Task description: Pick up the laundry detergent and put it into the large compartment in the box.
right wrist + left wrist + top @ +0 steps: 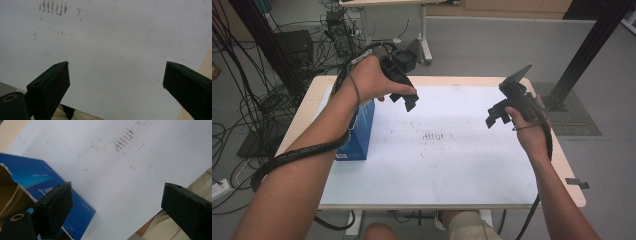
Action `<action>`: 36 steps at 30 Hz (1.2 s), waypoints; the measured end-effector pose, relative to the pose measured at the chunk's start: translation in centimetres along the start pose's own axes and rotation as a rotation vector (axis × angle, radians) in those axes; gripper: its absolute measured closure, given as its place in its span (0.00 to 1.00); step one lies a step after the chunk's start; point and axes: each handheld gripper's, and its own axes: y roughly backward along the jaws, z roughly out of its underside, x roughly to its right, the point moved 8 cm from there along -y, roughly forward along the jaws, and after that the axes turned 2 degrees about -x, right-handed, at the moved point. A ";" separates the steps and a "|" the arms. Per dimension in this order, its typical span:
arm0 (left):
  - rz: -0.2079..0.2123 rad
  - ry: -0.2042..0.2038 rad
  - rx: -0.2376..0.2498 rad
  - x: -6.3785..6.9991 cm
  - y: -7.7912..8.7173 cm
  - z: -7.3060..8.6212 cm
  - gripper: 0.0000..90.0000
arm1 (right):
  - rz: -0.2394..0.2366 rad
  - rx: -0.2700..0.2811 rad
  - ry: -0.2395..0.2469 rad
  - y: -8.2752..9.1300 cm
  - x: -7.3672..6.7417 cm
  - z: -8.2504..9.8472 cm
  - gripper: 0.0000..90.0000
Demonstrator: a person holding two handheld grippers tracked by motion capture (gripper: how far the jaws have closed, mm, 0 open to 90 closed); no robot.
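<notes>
From the high view, the blue box (358, 131) stands at the left side of the white sheet (452, 165) that covers the table (573, 185), partly under the person's left forearm; that spot keeps the middle of the sheet free as a working space. The left gripper (408, 102) hangs just right of the box and above the sheet, jaws spread and holding nothing, which suggests the box is the thing being dealt with on this side. The right gripper (493, 118) hovers well apart over the sheet's right half, probably waiting its turn. In the left gripper view, the two black jaws stand wide with bare sheet between them; the blue box (45, 180) lies at the lower left, its torn cardboard flap (11, 192) open, so its top seems accessible. In the right gripper view, the jaws are likewise apart and empty over plain sheet, with faint brown marks (52, 7) at the upper left.
</notes>
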 end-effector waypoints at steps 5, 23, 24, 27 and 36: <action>0.009 -0.077 -0.005 1.1 -0.1 -0.6 0.12 | 0.002 -0.001 0.003 0.0 -0.1 -0.2 0.08; 0.016 -0.174 -0.008 2.7 -0.3 -1.4 0.12 | 0.007 -0.003 0.008 0.0 -0.2 -0.3 0.08; 0.017 -0.178 -0.008 2.8 -0.3 -1.4 0.12 | 0.007 -0.002 0.009 0.0 -0.2 -0.2 0.08; 0.017 -0.181 -0.006 2.9 -0.3 -1.4 0.12 | 0.008 -0.001 0.011 0.0 -0.3 -0.1 0.08; 0.019 -0.182 0.000 3.2 -0.2 -1.2 0.12 | 0.008 0.007 0.013 0.4 -0.5 0.1 0.08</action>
